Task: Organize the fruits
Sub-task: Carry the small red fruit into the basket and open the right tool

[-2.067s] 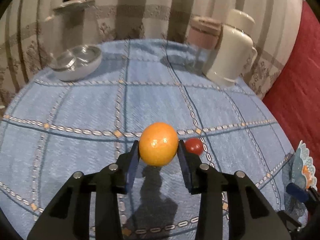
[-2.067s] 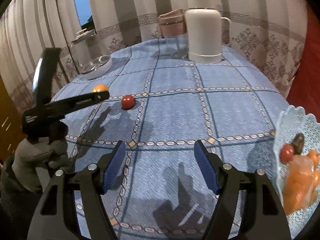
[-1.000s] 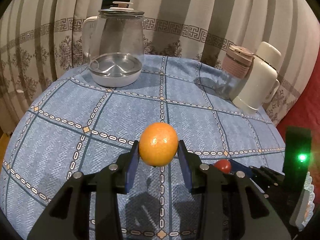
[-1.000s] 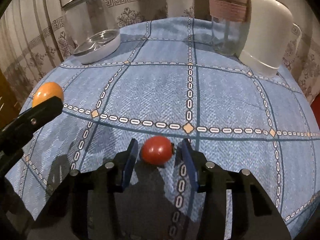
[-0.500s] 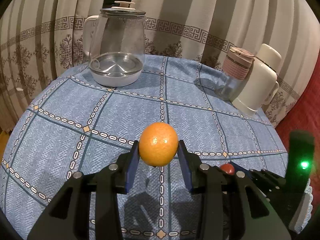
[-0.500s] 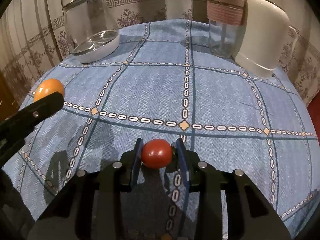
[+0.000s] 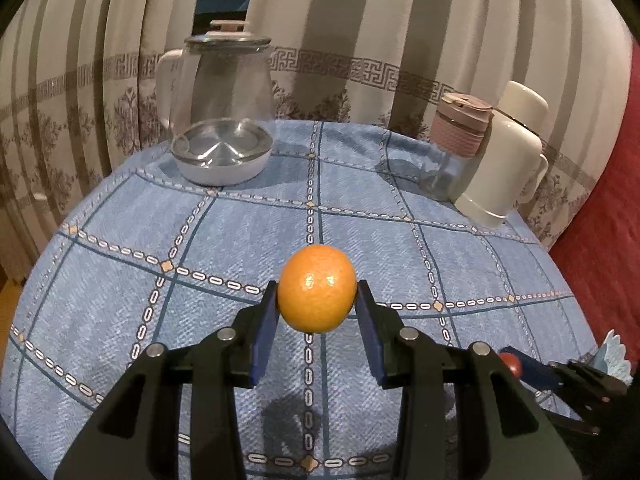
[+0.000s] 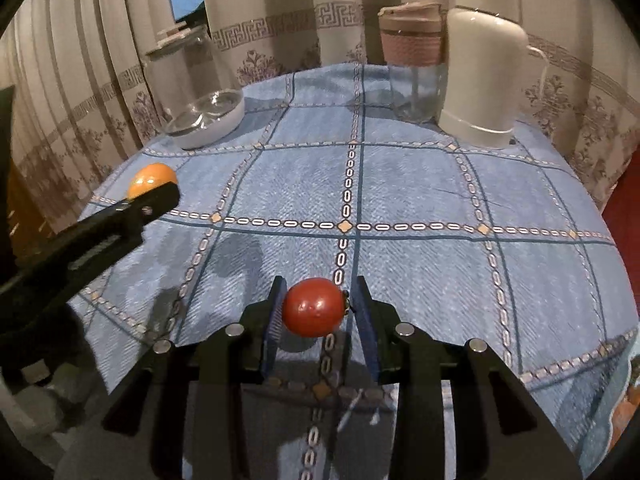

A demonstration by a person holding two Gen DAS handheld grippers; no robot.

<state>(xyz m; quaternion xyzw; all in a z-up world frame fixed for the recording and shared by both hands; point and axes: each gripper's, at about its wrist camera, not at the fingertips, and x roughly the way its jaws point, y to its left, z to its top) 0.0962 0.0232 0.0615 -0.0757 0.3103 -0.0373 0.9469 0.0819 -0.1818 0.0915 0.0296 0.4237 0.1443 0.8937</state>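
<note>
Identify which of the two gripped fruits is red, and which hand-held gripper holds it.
The small round red tomato, clamped in the right hand-held gripper; the left hand-held gripper holds the larger orange.

Left wrist view: small red tomato (image 7: 511, 364) mostly hidden behind left claw's (image 7: 317, 312) black frame, only a sliver shows. Right claw (image 7: 532, 370) partly blocked there and cut by the right edge; grip unreadable in this view. Pale blue scalloped plate (image 7: 614, 354) cut off at right edge, contents out of sight. Glass tumbler with pink ribbed sleeve (image 7: 456, 148) overlaps the cream thermos jug (image 7: 502, 168).

Right wrist view: round orange fruit (image 8: 151, 179) lower half hidden by left claw's black finger (image 8: 154, 204). Bottom-right corner shows blurred orange patch (image 8: 626, 404), cut off, cannot tell what. Glass kettle (image 8: 196, 84) lid blurred.
</note>
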